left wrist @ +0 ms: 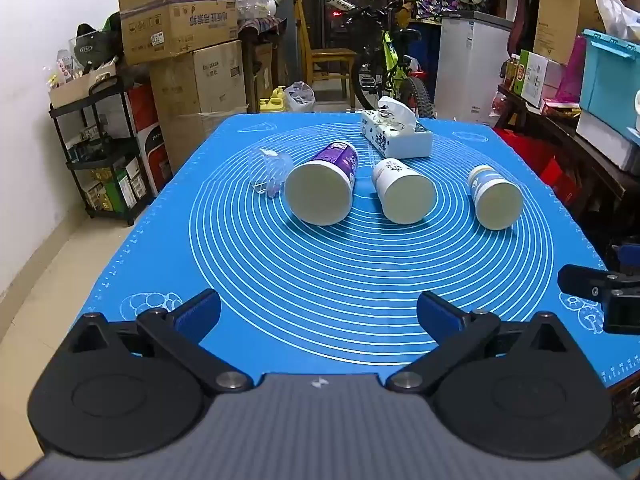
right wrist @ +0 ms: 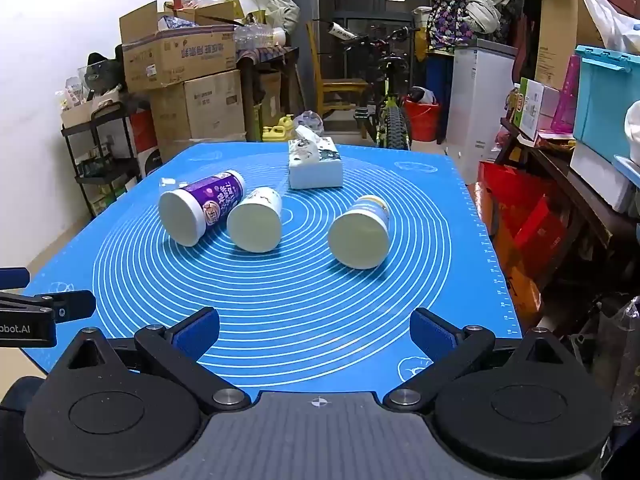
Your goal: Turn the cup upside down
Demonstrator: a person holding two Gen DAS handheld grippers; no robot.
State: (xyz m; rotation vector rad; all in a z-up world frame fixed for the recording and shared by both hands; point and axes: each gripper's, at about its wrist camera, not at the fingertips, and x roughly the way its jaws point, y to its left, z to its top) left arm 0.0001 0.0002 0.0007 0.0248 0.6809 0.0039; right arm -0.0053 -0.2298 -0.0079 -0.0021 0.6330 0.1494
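Three paper cups lie on their sides on the blue mat (left wrist: 320,280), open mouths toward me: a purple cup (left wrist: 324,182) (right wrist: 200,210), a white cup (left wrist: 402,190) (right wrist: 256,220) and a blue-and-white cup (left wrist: 494,196) (right wrist: 362,232). A clear plastic cup (left wrist: 270,172) lies left of the purple one. My left gripper (left wrist: 318,312) is open and empty above the mat's near edge. My right gripper (right wrist: 314,328) is open and empty at the near edge, well short of the cups.
A tissue box (left wrist: 398,136) (right wrist: 316,162) stands on the mat behind the cups. Cardboard boxes (left wrist: 184,40), a black shelf (left wrist: 100,152), a bicycle (left wrist: 388,68) and a white appliance (left wrist: 470,68) surround the table. A cluttered bench (right wrist: 560,168) runs along the right.
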